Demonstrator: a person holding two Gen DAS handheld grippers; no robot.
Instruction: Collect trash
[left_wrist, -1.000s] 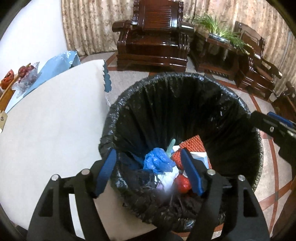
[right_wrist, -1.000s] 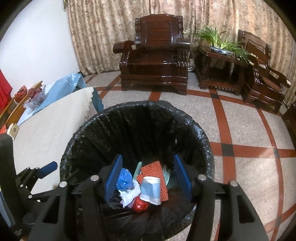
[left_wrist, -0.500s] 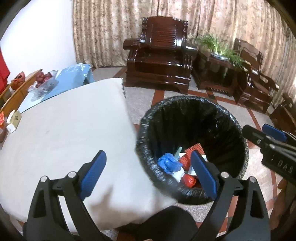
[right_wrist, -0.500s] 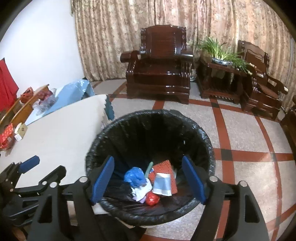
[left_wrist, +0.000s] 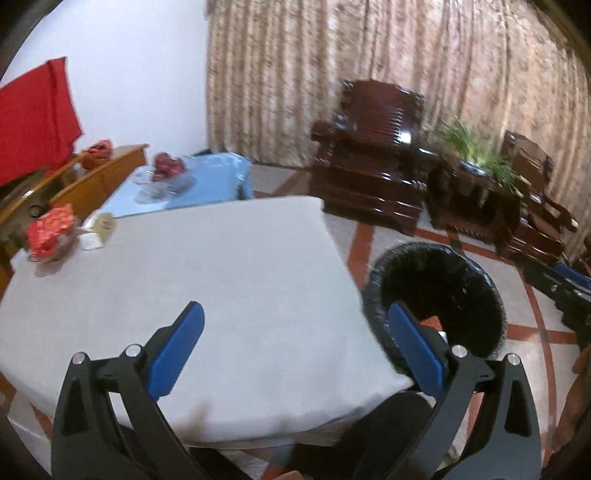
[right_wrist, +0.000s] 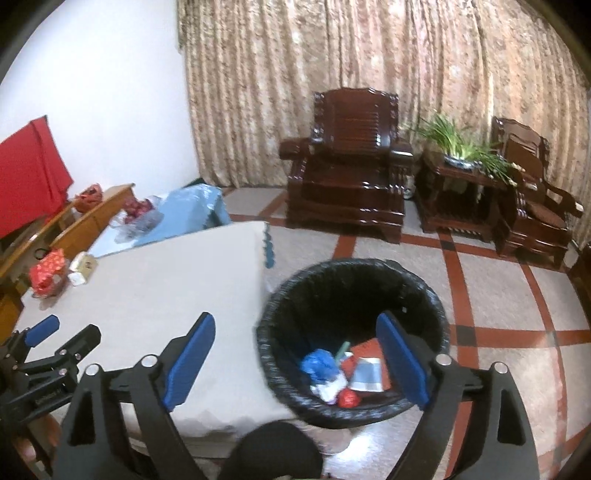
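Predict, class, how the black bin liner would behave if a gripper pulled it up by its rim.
The liner looks thin and crinkled, so it would probably fold and sag, not stay stiff. Only a little trash lies inside, so it is likely light. Its glossy film may slip between pads.

Quick count: one black-lined trash bin (right_wrist: 352, 338) with roughly five bits of trash in it, hard to separate. Two dark wooden armchairs (right_wrist: 349, 162), one side table (right_wrist: 461, 195) between them holding one plant (right_wrist: 456, 142). One white-covered table (right_wrist: 155, 291). Two blue-padded grippers (right_wrist: 295, 363).
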